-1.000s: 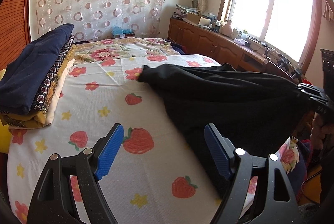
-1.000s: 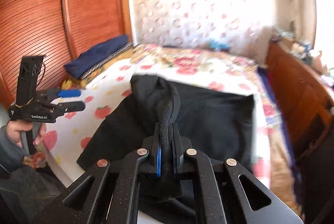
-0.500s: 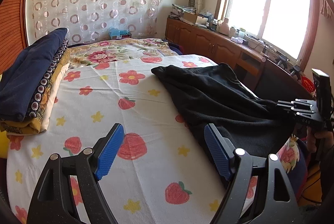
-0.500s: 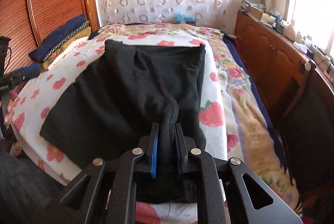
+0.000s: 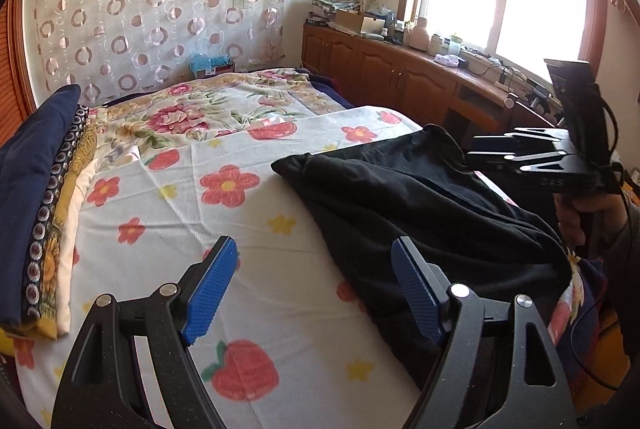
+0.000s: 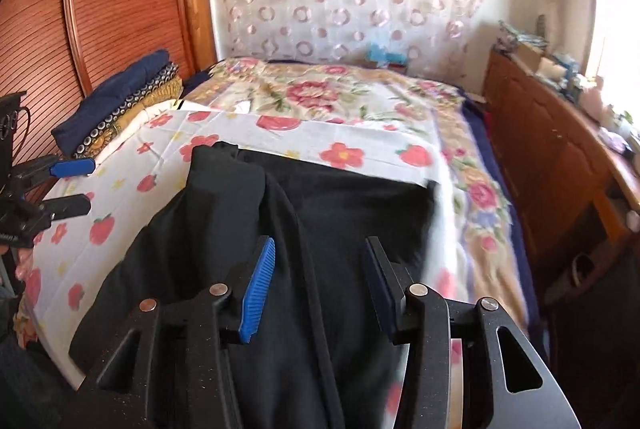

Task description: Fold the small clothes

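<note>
A black garment (image 5: 420, 213) lies spread on the bed's strawberry-print sheet (image 5: 180, 229), its near part hanging over the front edge; it also fills the middle of the right wrist view (image 6: 320, 229). My left gripper (image 5: 316, 293) is open and empty above the sheet, left of the garment. My right gripper (image 6: 320, 285) is open just above the garment, with nothing between its pads. The right gripper also shows in the left wrist view (image 5: 480, 149) at the garment's right side. The left gripper also shows in the right wrist view (image 6: 76, 185).
A stack of folded clothes (image 5: 36, 197), navy on top, sits at the bed's left side by a wooden headboard (image 6: 120, 9). A floral blanket (image 5: 208, 113) covers the far bed. Wooden cabinets (image 5: 400, 77) with clutter run along the right under a window.
My right gripper has opened and let go of the black garment, which now lies on the bed. The left gripper stayed open and shifted slightly.
</note>
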{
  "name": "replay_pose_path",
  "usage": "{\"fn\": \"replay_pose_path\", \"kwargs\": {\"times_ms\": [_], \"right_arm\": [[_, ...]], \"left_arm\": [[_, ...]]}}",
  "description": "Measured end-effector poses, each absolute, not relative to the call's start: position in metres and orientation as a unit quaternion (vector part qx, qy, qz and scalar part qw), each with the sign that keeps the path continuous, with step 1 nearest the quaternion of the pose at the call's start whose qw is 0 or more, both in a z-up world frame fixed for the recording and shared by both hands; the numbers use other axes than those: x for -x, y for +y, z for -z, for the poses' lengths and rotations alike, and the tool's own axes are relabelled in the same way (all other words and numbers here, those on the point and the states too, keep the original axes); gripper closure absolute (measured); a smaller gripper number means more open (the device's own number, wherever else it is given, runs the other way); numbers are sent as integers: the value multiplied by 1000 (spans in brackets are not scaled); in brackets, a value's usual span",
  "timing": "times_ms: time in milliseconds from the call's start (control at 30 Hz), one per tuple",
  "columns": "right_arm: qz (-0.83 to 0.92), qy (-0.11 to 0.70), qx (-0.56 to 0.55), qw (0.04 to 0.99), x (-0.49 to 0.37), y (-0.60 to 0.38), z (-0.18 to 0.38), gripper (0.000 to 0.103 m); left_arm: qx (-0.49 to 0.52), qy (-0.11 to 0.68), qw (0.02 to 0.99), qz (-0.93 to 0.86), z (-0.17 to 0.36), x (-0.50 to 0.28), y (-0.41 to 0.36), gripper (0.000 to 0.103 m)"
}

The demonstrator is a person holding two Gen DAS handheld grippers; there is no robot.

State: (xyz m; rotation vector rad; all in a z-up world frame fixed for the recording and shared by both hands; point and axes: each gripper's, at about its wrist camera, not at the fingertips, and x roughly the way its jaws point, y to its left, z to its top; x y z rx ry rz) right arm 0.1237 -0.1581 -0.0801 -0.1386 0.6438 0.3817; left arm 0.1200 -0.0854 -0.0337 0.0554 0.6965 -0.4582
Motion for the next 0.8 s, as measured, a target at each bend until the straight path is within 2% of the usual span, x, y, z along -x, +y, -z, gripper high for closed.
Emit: {"fn": "replay_pose_path", "kwargs": {"times_ms": [300,800], "right_arm": [[-245,364,60,897,-205,-133,99,56],[-307,409,49,858,-231,-117,103,56]], "left_arm": [[-22,361,908,210,43,-155,-82,23],[-2,387,896,219,56,-188,-70,23]]}}
